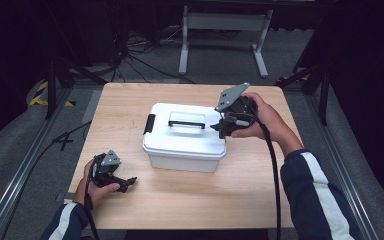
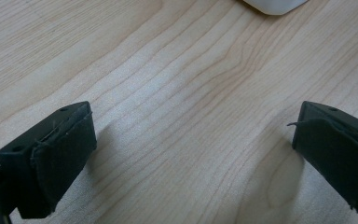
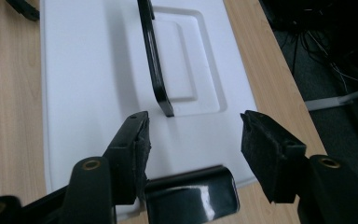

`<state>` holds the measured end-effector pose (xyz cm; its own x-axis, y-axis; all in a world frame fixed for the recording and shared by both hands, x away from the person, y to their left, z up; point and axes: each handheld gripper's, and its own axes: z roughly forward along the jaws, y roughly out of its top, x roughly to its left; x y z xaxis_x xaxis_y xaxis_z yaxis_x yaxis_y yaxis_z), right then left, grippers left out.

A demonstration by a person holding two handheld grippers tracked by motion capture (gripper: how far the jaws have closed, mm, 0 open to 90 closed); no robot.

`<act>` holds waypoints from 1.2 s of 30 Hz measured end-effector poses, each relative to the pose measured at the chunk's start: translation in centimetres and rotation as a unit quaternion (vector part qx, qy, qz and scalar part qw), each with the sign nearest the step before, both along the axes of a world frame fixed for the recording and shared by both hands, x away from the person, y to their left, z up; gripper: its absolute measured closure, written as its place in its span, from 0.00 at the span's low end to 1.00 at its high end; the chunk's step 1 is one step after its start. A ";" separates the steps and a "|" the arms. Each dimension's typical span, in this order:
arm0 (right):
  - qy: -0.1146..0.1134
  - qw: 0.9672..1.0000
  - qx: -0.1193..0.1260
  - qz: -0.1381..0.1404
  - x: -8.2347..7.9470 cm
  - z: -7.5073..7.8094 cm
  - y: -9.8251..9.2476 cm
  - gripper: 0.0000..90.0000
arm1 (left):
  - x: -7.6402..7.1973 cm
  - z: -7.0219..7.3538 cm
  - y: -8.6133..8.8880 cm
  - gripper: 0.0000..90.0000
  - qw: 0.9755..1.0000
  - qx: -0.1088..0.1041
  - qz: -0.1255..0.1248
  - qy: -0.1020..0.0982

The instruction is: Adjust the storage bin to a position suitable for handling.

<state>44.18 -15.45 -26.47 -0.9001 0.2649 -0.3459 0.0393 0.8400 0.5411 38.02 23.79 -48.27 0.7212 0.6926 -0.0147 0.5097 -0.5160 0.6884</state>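
Box, white plastic, lidded, with black latches and black carry handle; approach to the near latch in hand.
Box (image 1: 185,145) sits mid-surface (image 1: 190,200), lid (image 3: 88,93) seated, handle (image 3: 156,70) lying flat in its recess ahead of the right hand-held gripper (image 3: 193,133). That hand-held gripper hovers over the box's end, jaws wide apart and holding nothing; the glossy black latch (image 3: 191,196) lies just below and between them, the far latch (image 1: 150,123) at the opposite end. Left hand-held gripper (image 2: 186,140) rests low over bare surface, jaws spread wide and empty, the box's corner (image 2: 272,5) well ahead of it. Judged step: unlatching not yet begun. Next move likely calls for lowering the right jaws to the near latch and prying it outward, with the left possibly steadying the box.
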 end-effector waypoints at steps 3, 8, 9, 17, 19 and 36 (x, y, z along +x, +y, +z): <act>-0.003 1.000 -0.004 0.009 0.0 0.0 1.3 0.52 | 0.0 0.0 0.0 0.00 1.000 0.000 -0.001 0.001; -0.003 1.000 -0.019 0.024 0.2 -0.2 3.1 0.56 | 0.0 0.0 0.0 0.00 1.000 -0.002 0.000 -0.002; -0.001 0.999 -0.024 0.026 0.2 -0.2 3.6 0.57 | 0.0 0.0 0.0 0.00 1.000 -0.002 0.000 -0.002; 0.007 0.997 -0.061 0.046 0.8 -1.2 6.1 0.63 | 0.0 0.0 0.0 0.00 1.000 -0.001 0.000 -0.001; 0.010 0.996 -0.069 0.047 1.0 -1.4 6.5 0.65 | 0.0 0.0 0.0 0.00 1.000 -0.001 0.000 0.000; 0.017 0.992 -0.106 0.062 1.7 -2.1 9.1 0.93 | 0.0 0.0 0.0 0.00 1.000 -0.001 0.000 0.000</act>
